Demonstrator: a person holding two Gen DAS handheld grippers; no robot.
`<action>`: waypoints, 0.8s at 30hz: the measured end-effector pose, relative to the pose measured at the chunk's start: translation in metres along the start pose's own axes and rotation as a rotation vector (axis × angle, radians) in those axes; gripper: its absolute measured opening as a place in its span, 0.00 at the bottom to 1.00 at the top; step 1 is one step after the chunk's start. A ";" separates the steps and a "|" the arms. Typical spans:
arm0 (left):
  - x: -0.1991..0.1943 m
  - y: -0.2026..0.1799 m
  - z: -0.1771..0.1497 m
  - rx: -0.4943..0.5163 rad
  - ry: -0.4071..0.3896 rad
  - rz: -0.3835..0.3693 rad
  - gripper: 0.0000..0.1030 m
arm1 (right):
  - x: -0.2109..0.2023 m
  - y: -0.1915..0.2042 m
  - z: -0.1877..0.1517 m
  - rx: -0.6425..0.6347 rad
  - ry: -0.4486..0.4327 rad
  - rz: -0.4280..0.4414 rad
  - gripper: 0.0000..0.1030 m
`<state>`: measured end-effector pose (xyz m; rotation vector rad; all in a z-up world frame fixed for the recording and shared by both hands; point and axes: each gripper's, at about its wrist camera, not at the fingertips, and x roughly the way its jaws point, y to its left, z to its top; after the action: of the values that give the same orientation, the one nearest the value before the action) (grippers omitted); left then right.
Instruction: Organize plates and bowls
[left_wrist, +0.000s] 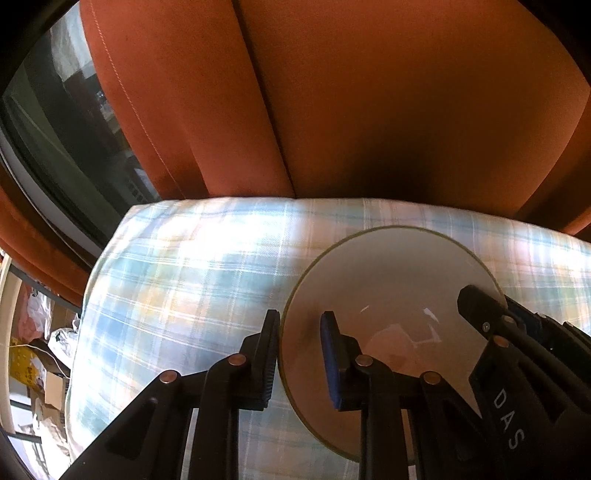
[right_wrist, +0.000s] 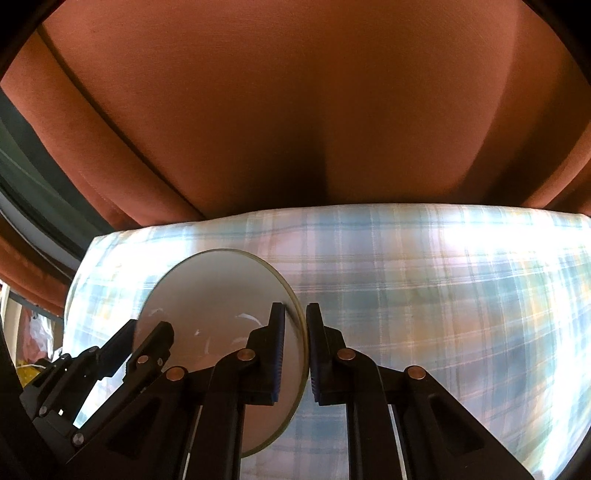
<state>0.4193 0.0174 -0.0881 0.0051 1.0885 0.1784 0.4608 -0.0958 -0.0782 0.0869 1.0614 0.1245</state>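
A white bowl (left_wrist: 399, 280) with a thin gold rim is held between both grippers just above a plaid cushion (left_wrist: 184, 277). My left gripper (left_wrist: 301, 358) is shut on the bowl's left rim, one blue pad inside and one outside. On the opposite rim my right gripper (left_wrist: 498, 306) is clamped the same way. In the right wrist view the bowl (right_wrist: 221, 291) sits left of centre. There the right gripper (right_wrist: 297, 350) pinches the near rim and the left gripper (right_wrist: 142, 332) grips the far-left edge. The bowl's underside is hidden.
The plaid cushion (right_wrist: 443, 295) lies on an orange sofa, whose backrest (left_wrist: 369, 110) rises close behind it. A dark window (left_wrist: 55, 129) is at the left. Boxes and bags (left_wrist: 33, 350) clutter the floor beyond the cushion's left edge.
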 end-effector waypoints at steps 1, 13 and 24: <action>0.002 -0.002 0.000 0.003 0.001 -0.001 0.21 | 0.003 -0.002 -0.001 0.002 0.006 -0.009 0.18; -0.006 -0.006 -0.001 0.004 -0.010 0.005 0.20 | 0.002 -0.010 -0.003 0.017 0.001 0.017 0.19; -0.061 0.010 -0.008 -0.006 -0.068 -0.019 0.20 | -0.054 0.005 -0.005 0.009 -0.057 0.005 0.19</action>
<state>0.3829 0.0177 -0.0369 -0.0043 1.0197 0.1631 0.4301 -0.0988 -0.0339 0.1004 1.0055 0.1211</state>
